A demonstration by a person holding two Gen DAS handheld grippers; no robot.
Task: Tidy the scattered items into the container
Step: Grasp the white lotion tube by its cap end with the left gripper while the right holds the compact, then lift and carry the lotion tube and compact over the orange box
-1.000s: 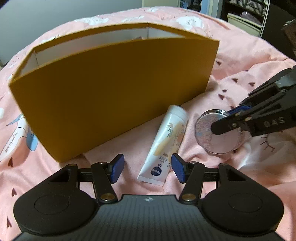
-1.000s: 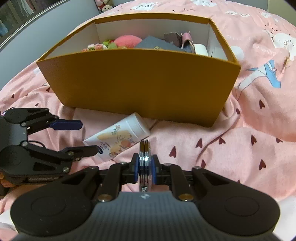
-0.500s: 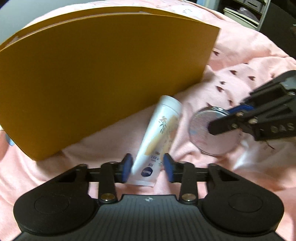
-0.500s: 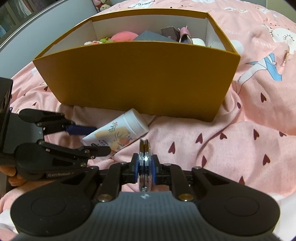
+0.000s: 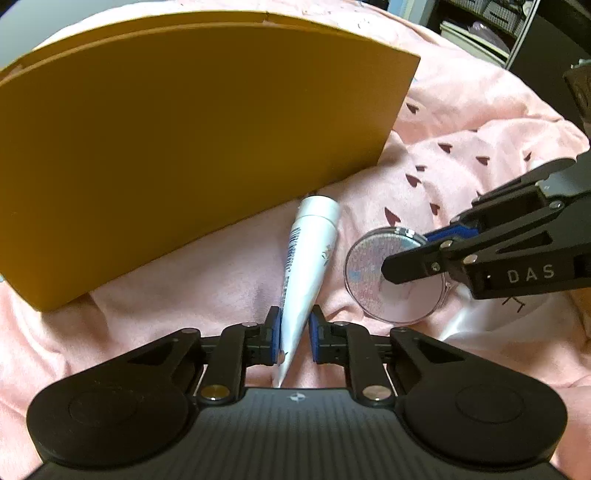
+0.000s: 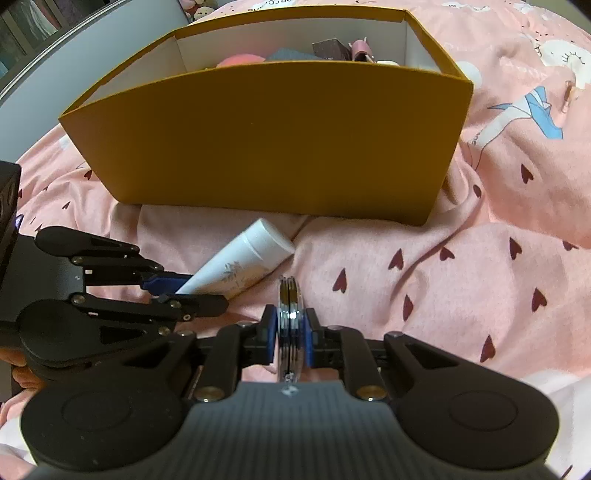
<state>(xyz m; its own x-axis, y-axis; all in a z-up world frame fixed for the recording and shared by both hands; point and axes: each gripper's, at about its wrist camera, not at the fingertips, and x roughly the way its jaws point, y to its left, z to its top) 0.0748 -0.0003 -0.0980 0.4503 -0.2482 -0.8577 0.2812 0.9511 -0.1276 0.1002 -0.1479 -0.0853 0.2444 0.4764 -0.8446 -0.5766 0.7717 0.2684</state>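
A white cream tube (image 5: pixel 310 258) lies on the pink bedding in front of the mustard-yellow box (image 5: pixel 184 129), cap toward the box. My left gripper (image 5: pixel 293 321) is closing on the tube's flat tail end, and both blue pads touch it. The right wrist view shows the same tube (image 6: pixel 240 266) with the left gripper (image 6: pixel 192 295) pinching its tail. My right gripper (image 6: pixel 290 321) is shut on a round clear compact (image 6: pixel 290 295), held on edge just above the bedding. In the left wrist view the compact (image 5: pixel 369 288) faces the camera, with the right gripper (image 5: pixel 406 254) clamped over it.
The box (image 6: pixel 277 140) stands open-topped with several small items inside, among them a pink round thing (image 6: pixel 240 61) and a dark card (image 6: pixel 330 48). Rumpled pink bedding (image 6: pixel 461 277) with dark hearts spreads all around. Dark shelves (image 5: pixel 480 22) stand beyond the bed.
The left gripper came down over the tube's tail and its jaws narrowed onto it; the tube rolled onto its edge. The right gripper kept still with the compact.
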